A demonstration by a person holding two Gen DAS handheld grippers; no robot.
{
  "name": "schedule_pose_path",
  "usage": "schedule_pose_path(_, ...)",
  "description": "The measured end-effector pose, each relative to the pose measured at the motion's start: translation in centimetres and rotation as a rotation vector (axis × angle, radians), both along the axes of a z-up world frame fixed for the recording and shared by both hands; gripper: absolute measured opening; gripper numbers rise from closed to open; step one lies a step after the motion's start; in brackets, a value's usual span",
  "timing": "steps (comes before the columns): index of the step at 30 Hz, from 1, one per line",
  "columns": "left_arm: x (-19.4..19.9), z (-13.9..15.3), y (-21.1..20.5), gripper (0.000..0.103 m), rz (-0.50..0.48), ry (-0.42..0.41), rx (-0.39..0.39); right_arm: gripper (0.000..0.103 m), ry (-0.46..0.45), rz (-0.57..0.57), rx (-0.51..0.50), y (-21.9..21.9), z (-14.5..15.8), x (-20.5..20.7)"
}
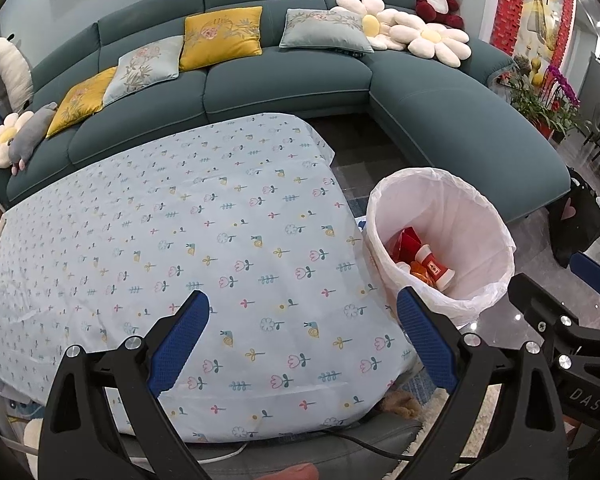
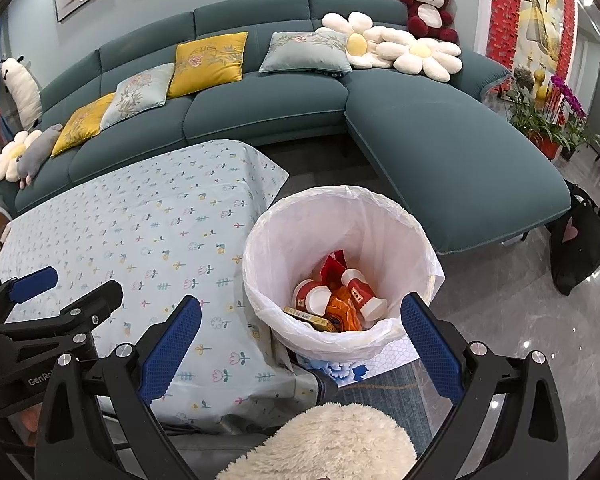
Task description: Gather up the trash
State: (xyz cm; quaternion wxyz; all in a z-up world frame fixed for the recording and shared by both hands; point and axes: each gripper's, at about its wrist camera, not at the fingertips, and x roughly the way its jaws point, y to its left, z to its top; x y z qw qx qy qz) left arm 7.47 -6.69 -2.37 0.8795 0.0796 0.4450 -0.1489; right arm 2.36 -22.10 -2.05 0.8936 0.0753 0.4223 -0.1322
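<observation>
Left gripper (image 1: 302, 336): jaws wide, nothing between them; it hangs over the near edge of the table (image 1: 160, 220), beside the bin (image 1: 440, 240).
Right gripper (image 2: 300, 340): jaws wide and empty; it hangs over the near rim of the bin.
Trash (image 2: 336, 300): at the bottom of the bin, inside the white liner (image 2: 300, 232); red-and-white cups, an orange wrapper, a red packet and a yellow box lie heaped and touching.
Bin position: on the floor, just beside the table's right edge, between the table and the sofa (image 2: 440, 140).
Table state: the floral cloth shows no loose trash in either view.
Step in hand (judged): collection appears finished or nearly so; what remains is a check for leftovers.
Method: keep both jaws wide and lifted clear of the liner rim, so that no pad snags the thin plastic.
Method, continued: sweep each camera over the cloth and the floor round the bin before calling the task done.
Risk: the liner's loose overhang could catch on a finger and tip the bin.
Hidden: the table's far left edge is cut off by the frame; items there are only partly seen.
Hidden: the floor under the table and behind the bin is out of sight.
Unclear: print on the cups and box is too small to read.
Foreground: a fluffy cream object (image 2: 332, 444) blocks the floor below the right gripper.
</observation>
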Motion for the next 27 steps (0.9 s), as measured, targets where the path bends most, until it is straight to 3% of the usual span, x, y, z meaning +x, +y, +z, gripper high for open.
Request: schedule_pose_path(27, -0.07, -0.53, 0.09, 0.090, -0.002, -0.001, 0.001, 0.096, 0.014, -0.005, -0.009, 0.22, -0.94, -0.17)
